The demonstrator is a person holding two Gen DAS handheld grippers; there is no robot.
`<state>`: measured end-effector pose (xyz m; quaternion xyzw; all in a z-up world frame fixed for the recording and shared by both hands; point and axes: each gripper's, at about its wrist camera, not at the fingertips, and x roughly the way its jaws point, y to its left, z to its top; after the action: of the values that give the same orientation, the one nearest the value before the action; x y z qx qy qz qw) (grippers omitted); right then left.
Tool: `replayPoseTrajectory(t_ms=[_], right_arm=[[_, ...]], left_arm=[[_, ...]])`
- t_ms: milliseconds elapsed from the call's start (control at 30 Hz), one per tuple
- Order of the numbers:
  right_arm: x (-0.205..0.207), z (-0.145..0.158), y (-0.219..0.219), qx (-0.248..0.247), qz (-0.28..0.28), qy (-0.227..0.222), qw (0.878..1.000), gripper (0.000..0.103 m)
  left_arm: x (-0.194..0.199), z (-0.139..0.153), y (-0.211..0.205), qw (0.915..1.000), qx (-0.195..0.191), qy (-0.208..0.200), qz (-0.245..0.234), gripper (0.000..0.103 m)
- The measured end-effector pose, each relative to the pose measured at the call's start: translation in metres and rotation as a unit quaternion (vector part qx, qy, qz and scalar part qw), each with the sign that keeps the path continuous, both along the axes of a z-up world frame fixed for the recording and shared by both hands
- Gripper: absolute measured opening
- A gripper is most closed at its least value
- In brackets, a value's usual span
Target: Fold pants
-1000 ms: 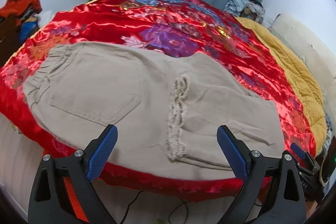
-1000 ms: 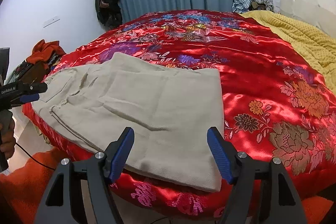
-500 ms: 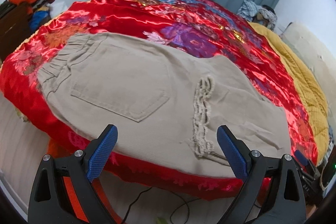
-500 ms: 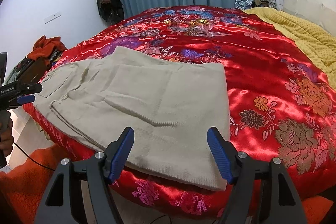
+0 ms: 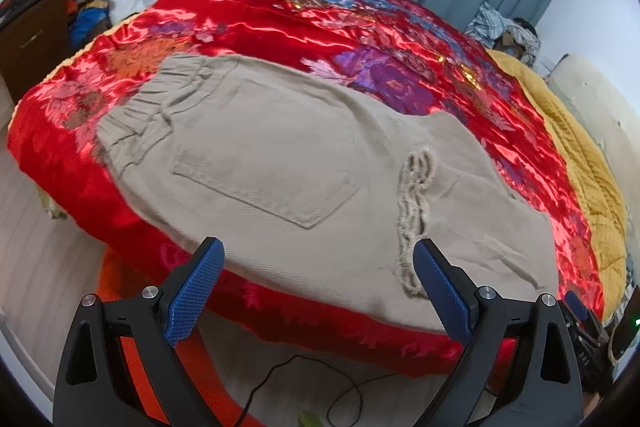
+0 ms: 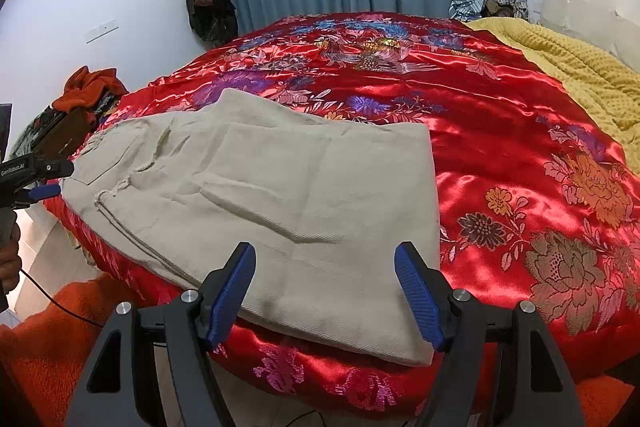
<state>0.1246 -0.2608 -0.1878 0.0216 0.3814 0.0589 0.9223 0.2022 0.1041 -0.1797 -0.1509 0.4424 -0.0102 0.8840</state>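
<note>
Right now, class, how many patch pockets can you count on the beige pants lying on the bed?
1: a patch pocket sits on the seat of the pants, below the elastic waistband and beside the frayed hem. Others may be hidden underneath.
</note>
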Motion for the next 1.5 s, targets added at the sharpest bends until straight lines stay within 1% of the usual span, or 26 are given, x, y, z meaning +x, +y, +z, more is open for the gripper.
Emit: replayPoseTrajectory(t_ms=[200,300,500,633,933,1500], right_arm=[[0.001,-0.002,-0.001,0.002,0.000,0.005,1.000,0.072],[0.002,-0.002,0.001,0.000,0.003,0.006,1.000,0.072],[0.004,-0.005,0.003,0.000,0.005,0.012,1.000,0.072],[0.004,-0.005,0.004,0.000,0.005,0.012,1.000,0.072],[0.004,-0.006,0.005,-0.001,0.006,0.013,1.000,0.072],[0.003,-0.008,0.005,0.000,0.007,0.017,1.000,0.072]], left_arm=[[-0.004,-0.006,0.038,0.9988,-0.018,0.015,0.043,0.096],[-0.007,-0.006,0.053,0.9979,-0.017,0.014,0.061,0.096],[-0.011,-0.005,0.069,0.9965,-0.019,0.013,0.081,0.096],[-0.011,-0.006,0.071,0.9961,-0.026,0.015,0.084,0.096],[-0.010,-0.005,0.071,0.9961,-0.029,0.016,0.082,0.096],[-0.014,-0.006,0.075,0.9948,-0.038,0.020,0.092,0.096]])
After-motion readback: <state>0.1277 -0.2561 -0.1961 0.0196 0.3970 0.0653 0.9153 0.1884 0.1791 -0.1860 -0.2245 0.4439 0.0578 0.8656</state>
